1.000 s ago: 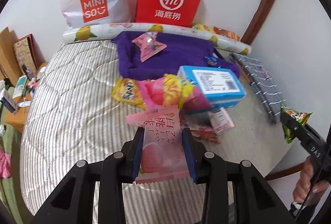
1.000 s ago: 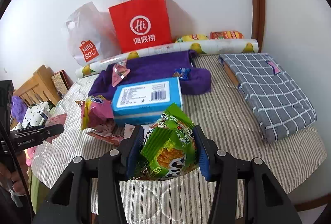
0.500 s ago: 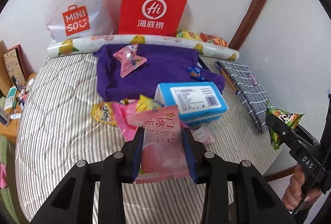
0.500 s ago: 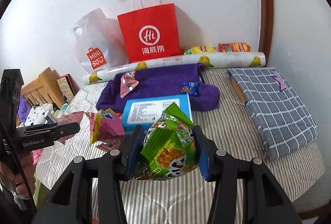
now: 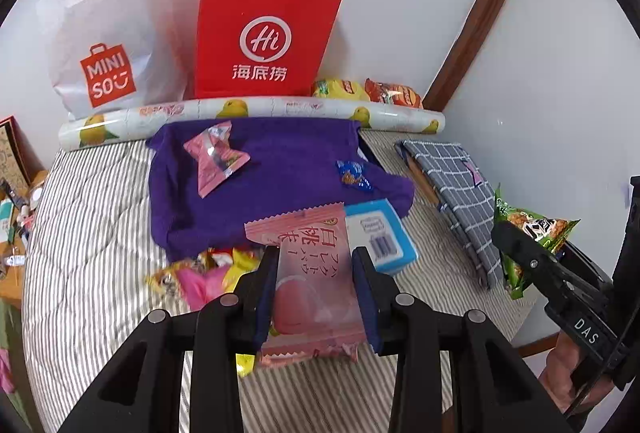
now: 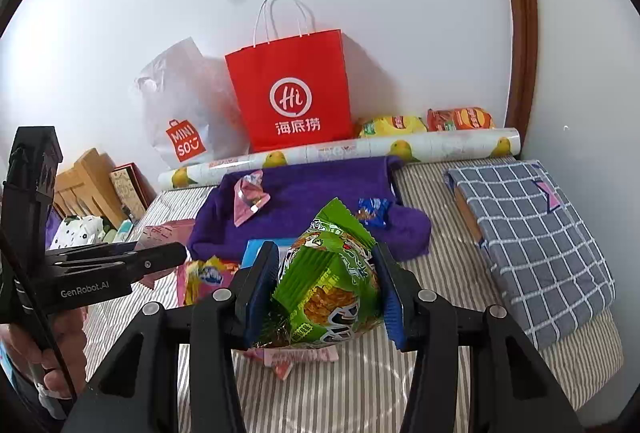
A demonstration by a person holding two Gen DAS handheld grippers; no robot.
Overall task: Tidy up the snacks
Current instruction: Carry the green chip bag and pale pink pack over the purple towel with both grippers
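Note:
My left gripper [image 5: 316, 297] is shut on a pink peach snack packet [image 5: 310, 265], held above the striped bed. My right gripper [image 6: 326, 289] is shut on a puffy green snack bag [image 6: 332, 285]; it also shows in the left wrist view at the right edge as the green snack bag [image 5: 532, 233]. On the bed lie a blue box [image 5: 384, 237], a heap of yellow and pink snack packets [image 5: 200, 273], a pink candy packet [image 5: 216, 157] and a small blue candy [image 5: 354, 175] on a purple towel [image 5: 280, 169]. A red paper bag [image 5: 264, 33] and a white plastic bag [image 5: 108, 29] stand against the wall.
A rolled fruit-print sheet [image 5: 248, 113] lies along the wall, with yellow and orange chip bags [image 6: 424, 123] behind it. A folded grey checked cloth [image 6: 536, 237] covers the bed's right side. A wooden bedside stand [image 6: 90, 181] with small items is at the left.
Both grippers have risen and drawn back from the bed with their packets still held. The snack heap and blue box now sit lower and closer under the fingers, and more wall shows.

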